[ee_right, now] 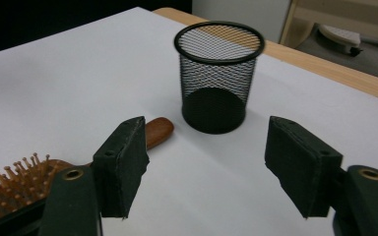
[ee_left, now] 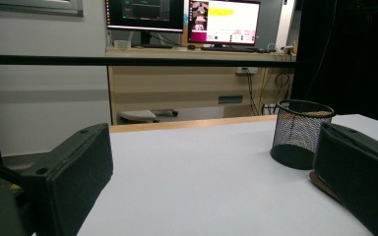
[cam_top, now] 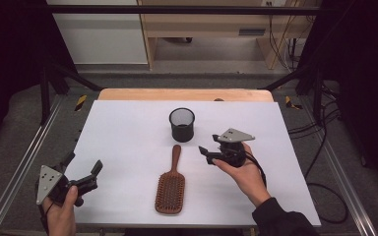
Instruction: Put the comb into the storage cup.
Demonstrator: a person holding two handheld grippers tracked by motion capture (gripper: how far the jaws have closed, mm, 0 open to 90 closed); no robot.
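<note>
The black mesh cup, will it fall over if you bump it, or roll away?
The mesh cup is see-through wire, so it is probably light and would slide or tip easily when bumped. It stands upright on a flat, solid-looking base, so it likely stays put until touched. Being round, it could well roll once knocked onto its side.

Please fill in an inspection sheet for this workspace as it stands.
Surface: white sheet over a wooden table.
Job's things: wooden hairbrush lying bristles up, handle toward the upright, empty black mesh cup; apart.
Clutter: nothing seen.
Grippers: left gripper at the near left corner, jaws open, empty; right gripper right of the brush handle, jaws apart, empty.
Cables: cable on the floor, right.
Surroundings: desk with monitors beyond the table.
</note>
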